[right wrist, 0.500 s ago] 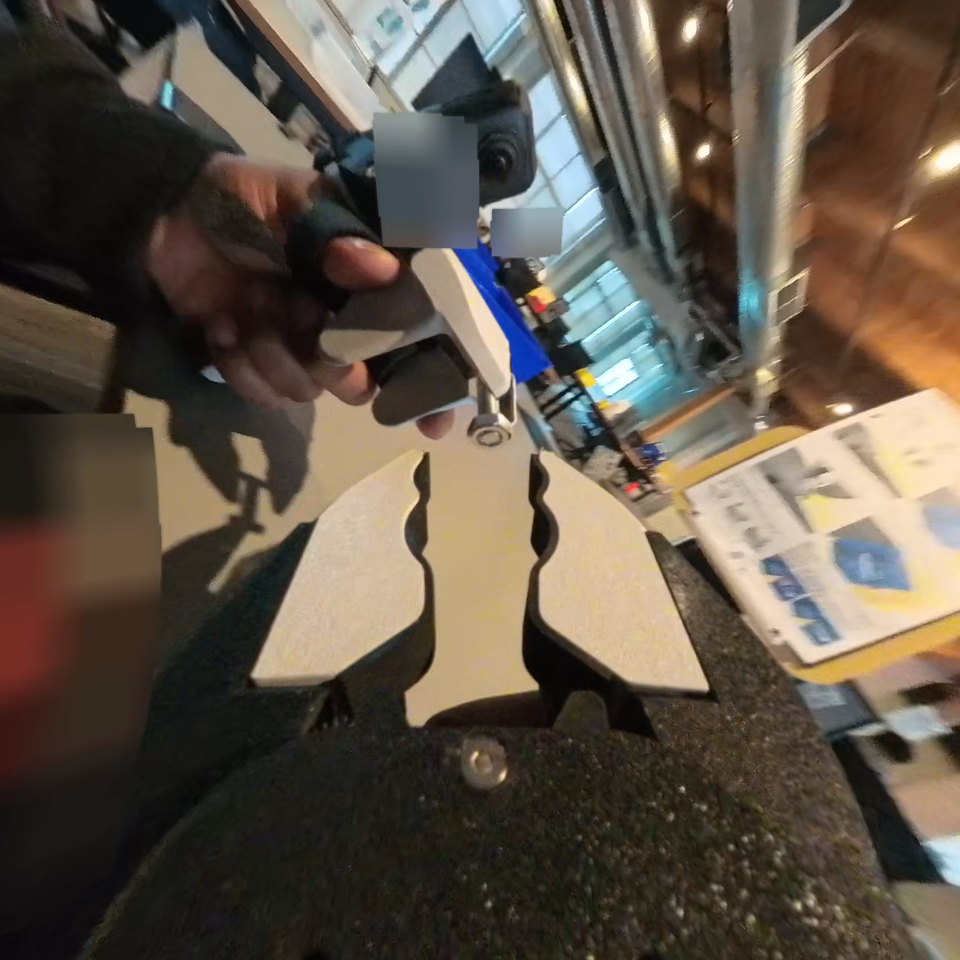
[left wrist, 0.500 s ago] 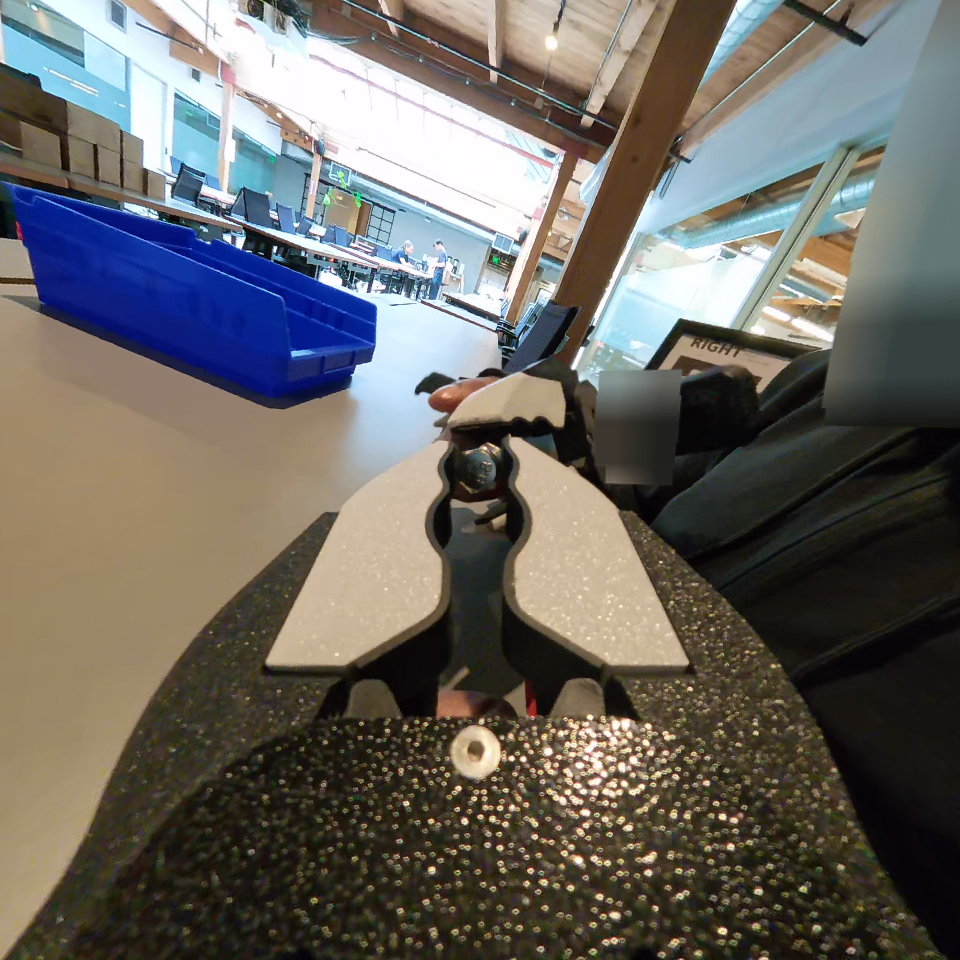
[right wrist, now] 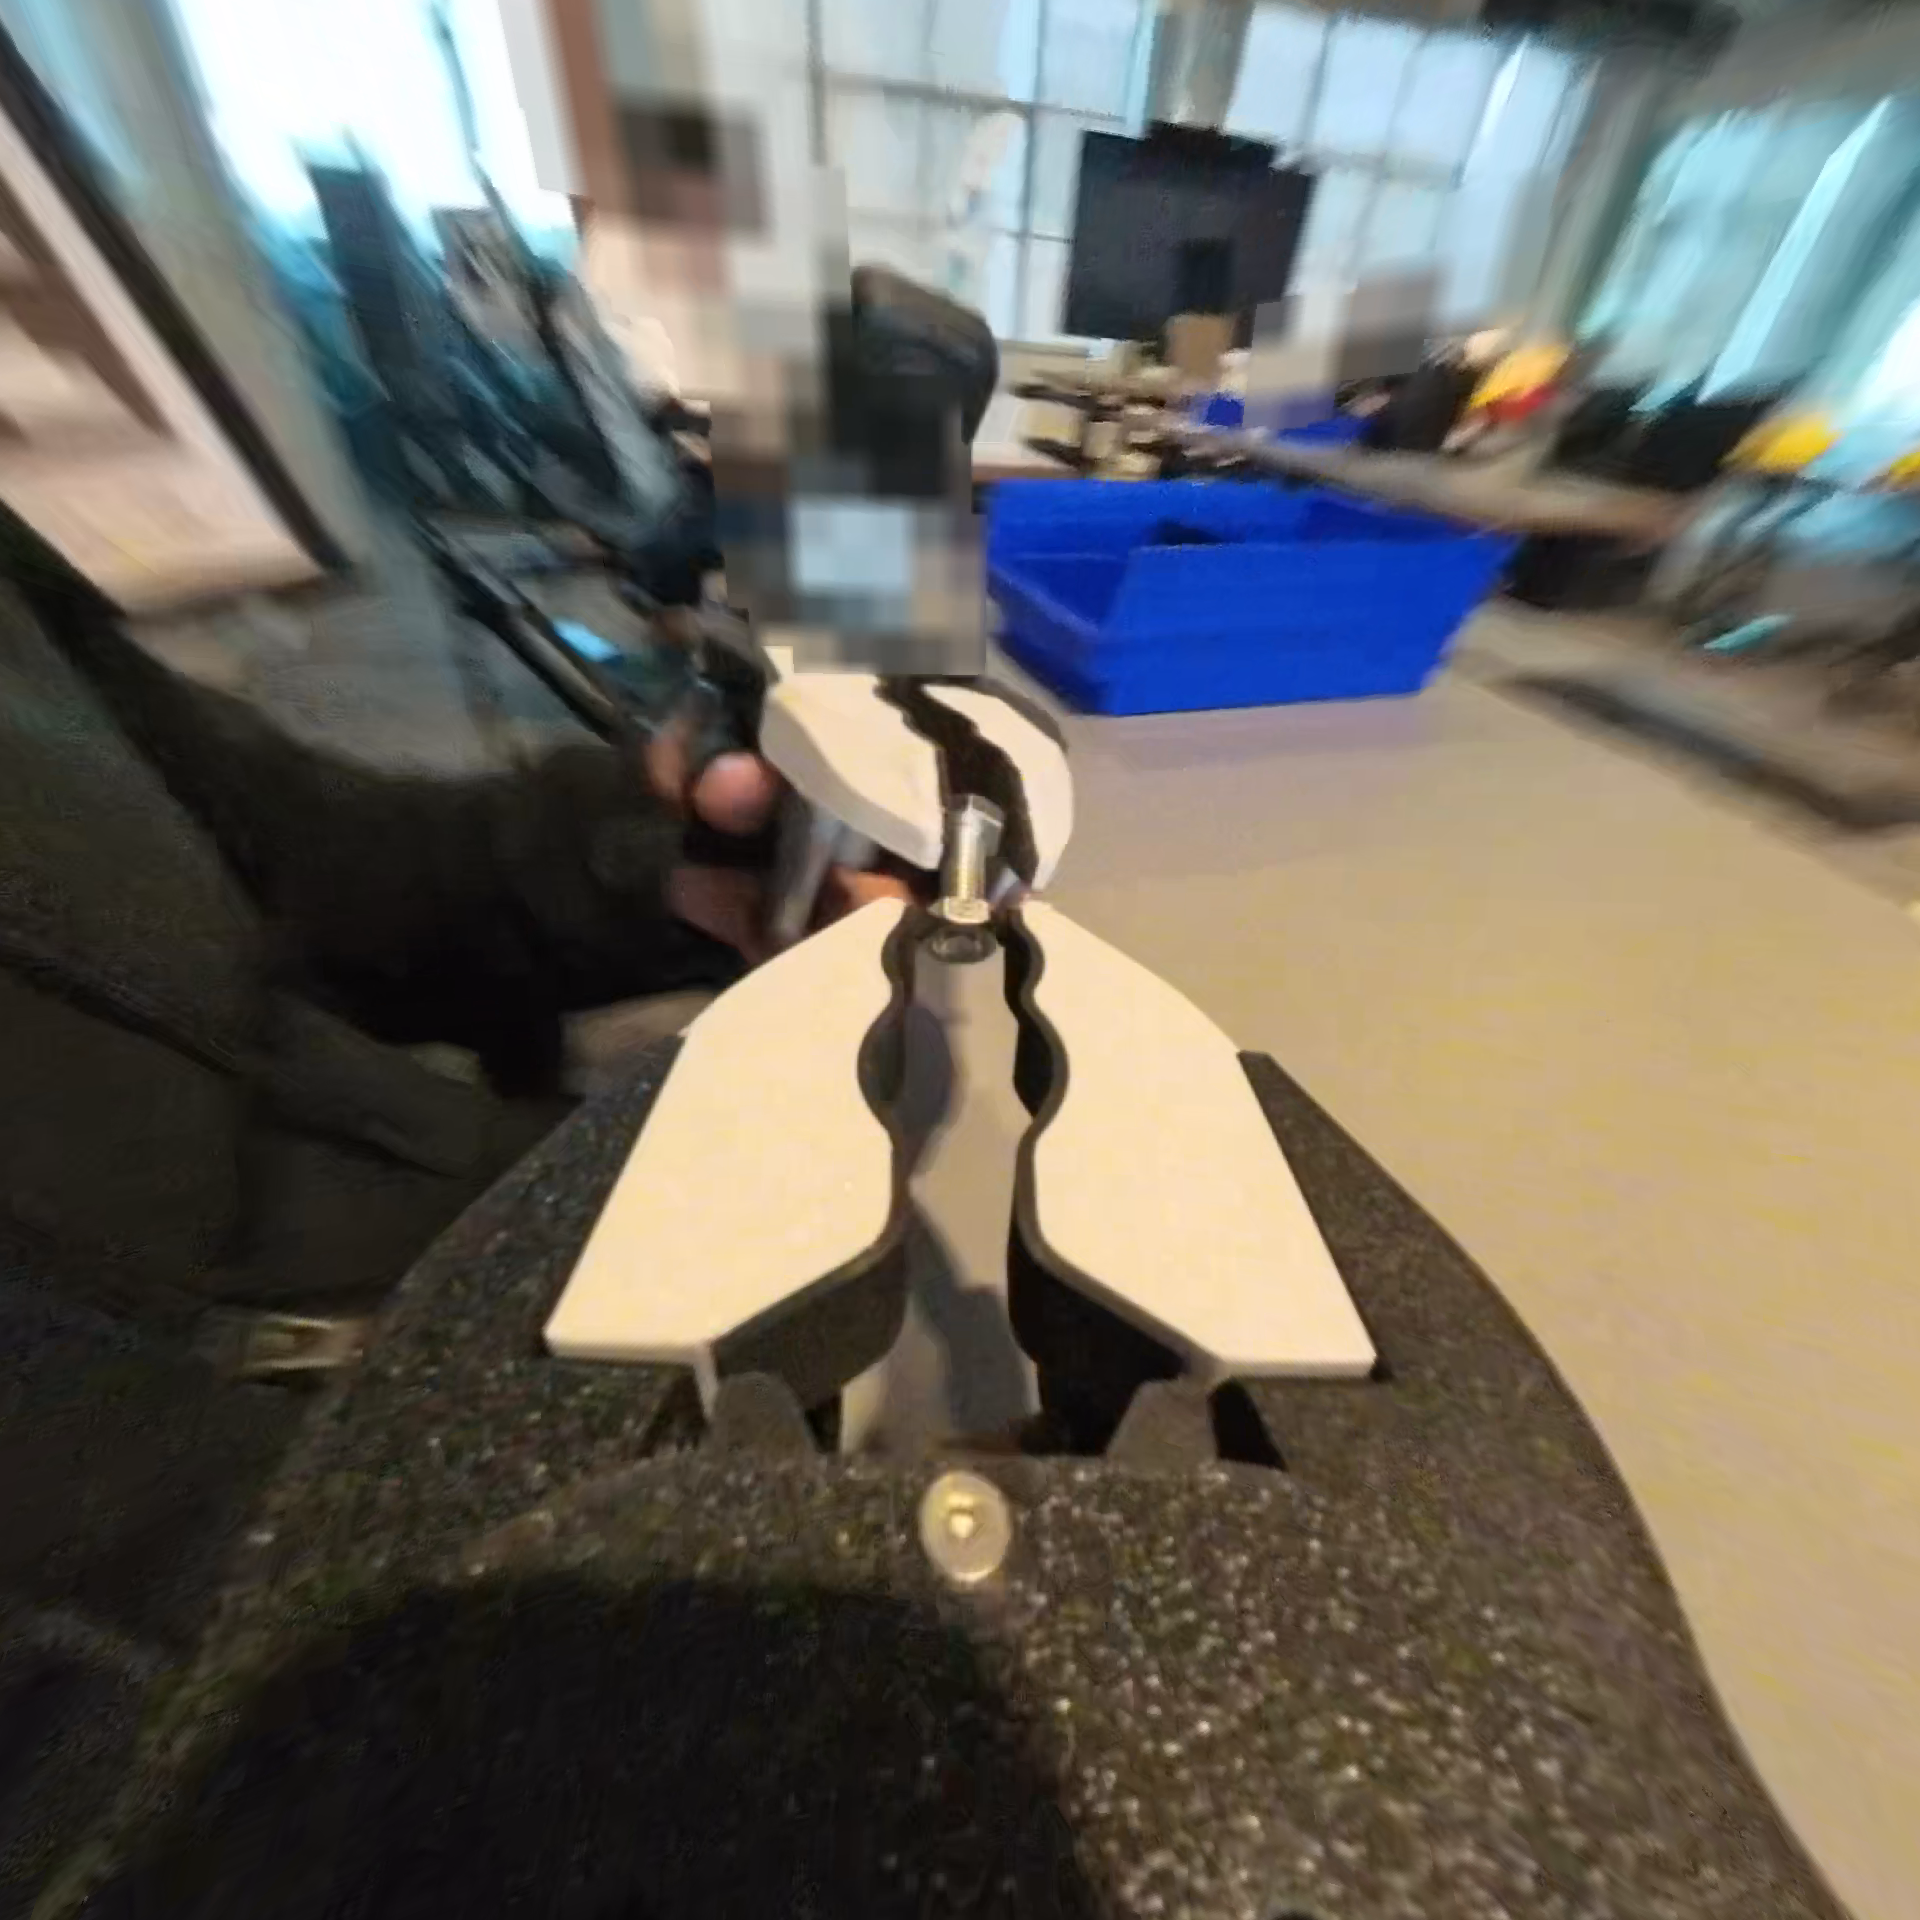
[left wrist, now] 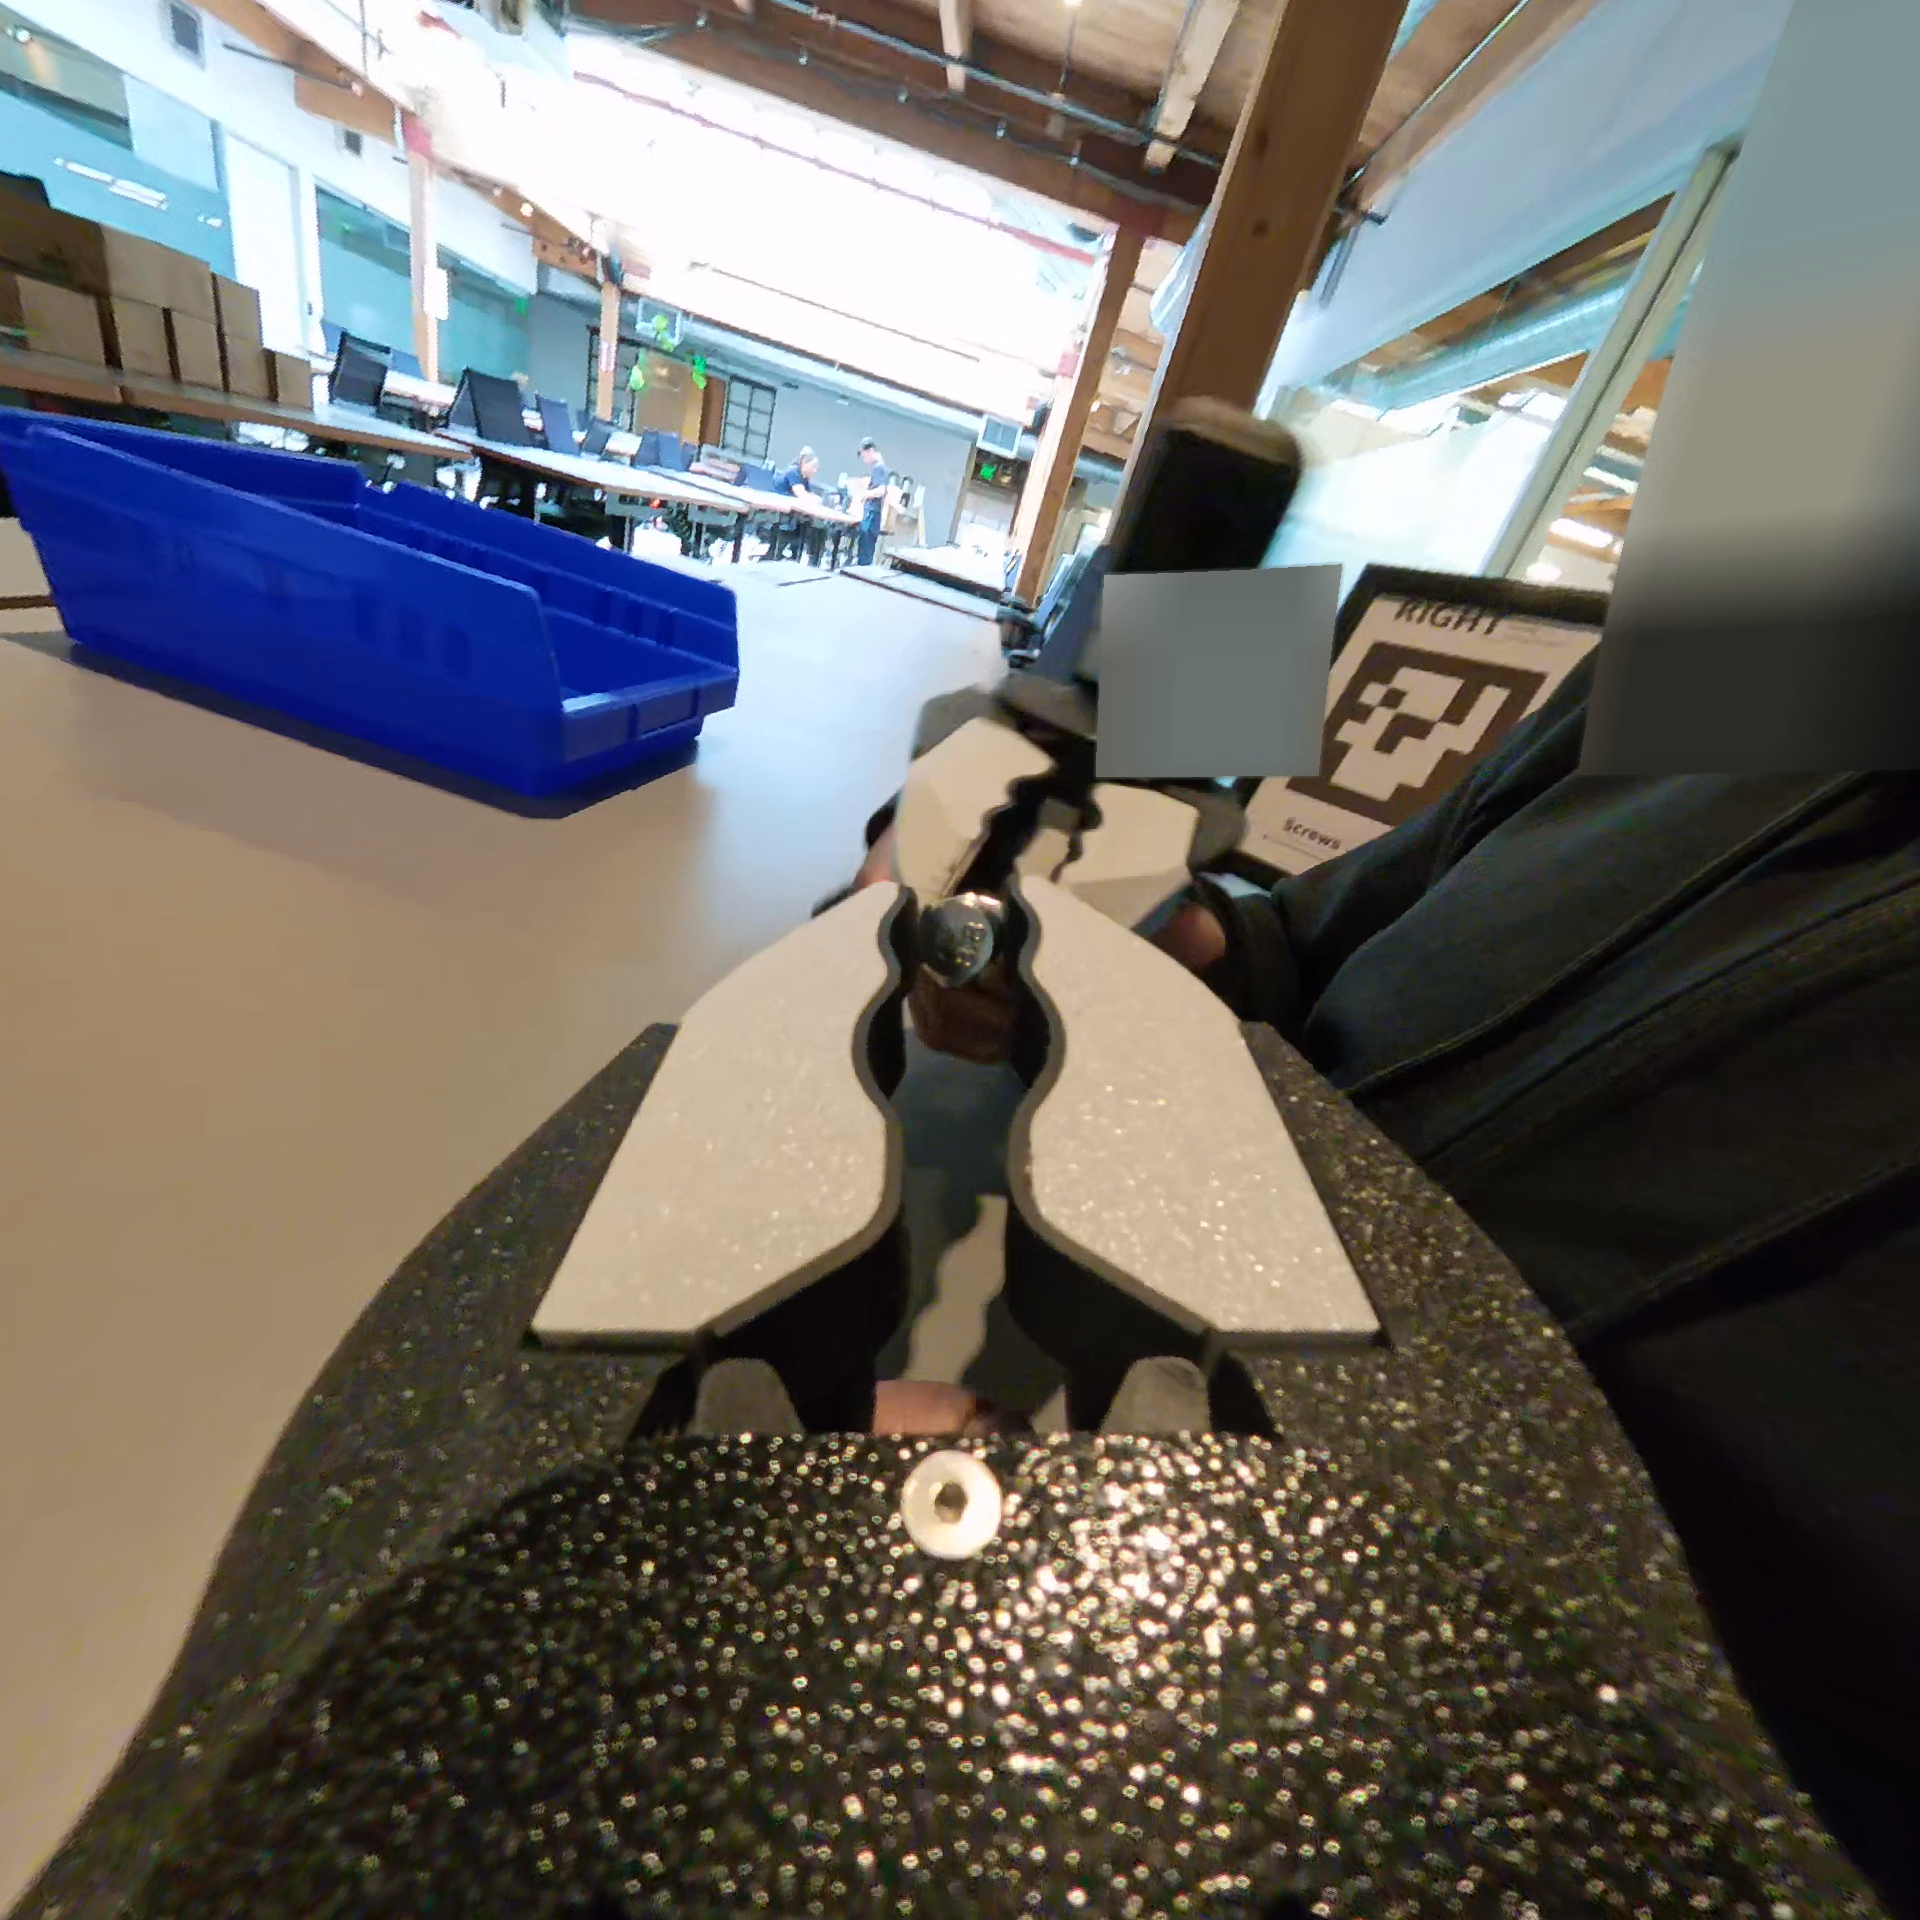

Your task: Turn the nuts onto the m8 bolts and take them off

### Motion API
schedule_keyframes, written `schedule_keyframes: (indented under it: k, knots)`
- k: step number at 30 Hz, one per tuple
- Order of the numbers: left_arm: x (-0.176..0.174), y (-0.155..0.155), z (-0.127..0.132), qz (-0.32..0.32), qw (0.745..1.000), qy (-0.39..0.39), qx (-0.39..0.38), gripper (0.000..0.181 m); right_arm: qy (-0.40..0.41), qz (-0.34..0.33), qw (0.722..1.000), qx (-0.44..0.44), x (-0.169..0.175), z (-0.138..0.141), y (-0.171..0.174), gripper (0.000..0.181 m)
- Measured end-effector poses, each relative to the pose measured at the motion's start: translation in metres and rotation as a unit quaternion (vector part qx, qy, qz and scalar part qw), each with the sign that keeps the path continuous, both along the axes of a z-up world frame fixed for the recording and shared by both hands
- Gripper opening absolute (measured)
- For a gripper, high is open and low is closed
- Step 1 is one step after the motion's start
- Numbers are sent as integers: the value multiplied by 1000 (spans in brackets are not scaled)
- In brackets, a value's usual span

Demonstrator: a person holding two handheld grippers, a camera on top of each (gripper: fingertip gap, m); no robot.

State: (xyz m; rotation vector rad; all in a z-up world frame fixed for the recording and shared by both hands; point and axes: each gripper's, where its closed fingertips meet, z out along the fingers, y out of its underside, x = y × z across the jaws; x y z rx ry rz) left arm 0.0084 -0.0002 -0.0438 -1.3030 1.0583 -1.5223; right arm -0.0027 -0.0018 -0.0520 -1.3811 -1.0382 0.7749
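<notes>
Steel bolt (left wrist: 961,940) stays clamped in your left tool (left wrist: 961,914) while your right tool (right wrist: 961,920), just swung in, now pinches its nut (right wrist: 958,914), ready for turning.

A white card (left wrist: 1434,717) in a black frame stands behind the claws, and it has printed words at its top and bottom edge. In the middle it has a big black-and-white square code (like a maze of blocks). The right wrist view is too blurry to show any writing.
</notes>
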Motion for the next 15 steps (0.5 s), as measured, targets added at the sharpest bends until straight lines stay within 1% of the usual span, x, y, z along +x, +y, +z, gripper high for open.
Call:
schedule_keyframes:
  k: [1, 2, 3, 4, 6, 8, 11, 13, 15]
  knots:
    - [0, -1, 3, -3, 1000, -10, -4, 15, 42, 32, 996, -72, 1, 4, -3, 16]
    - [0, 0, 5, 1, 1000, -18, -10, 15, 78, 55, 989, -113, 2, 9, -3, 18]
    - [0, 3, 6, 8, 1000, -22, -17, 15, 105, 64, 985, -121, 5, 14, -2, 24]
    - [0, 5, 6, 11, 999, -26, -26, 15, 115, 55, 987, -101, 9, 17, 1, 29]
    - [-3, 10, 8, 14, 998, -37, -51, 15, 82, 14, 996, -11, 13, 18, 6, 34]
    - [-5, 13, 9, 13, 997, -45, -68, 15, 19, -30, 994, 105, 14, 18, 7, 35]
    - [-4, 14, 7, 9, 996, -41, -83, 15, -62, -86, 964, 242, 11, 15, 8, 34]
    - [-3, 12, 6, 4, 996, -37, -84, 15, -99, -110, 944, 294, 8, 11, 9, 32]
    - [-1, 9, 5, -2, 996, -31, -84, 15, -121, -117, 935, 313, 5, 6, 10, 27]
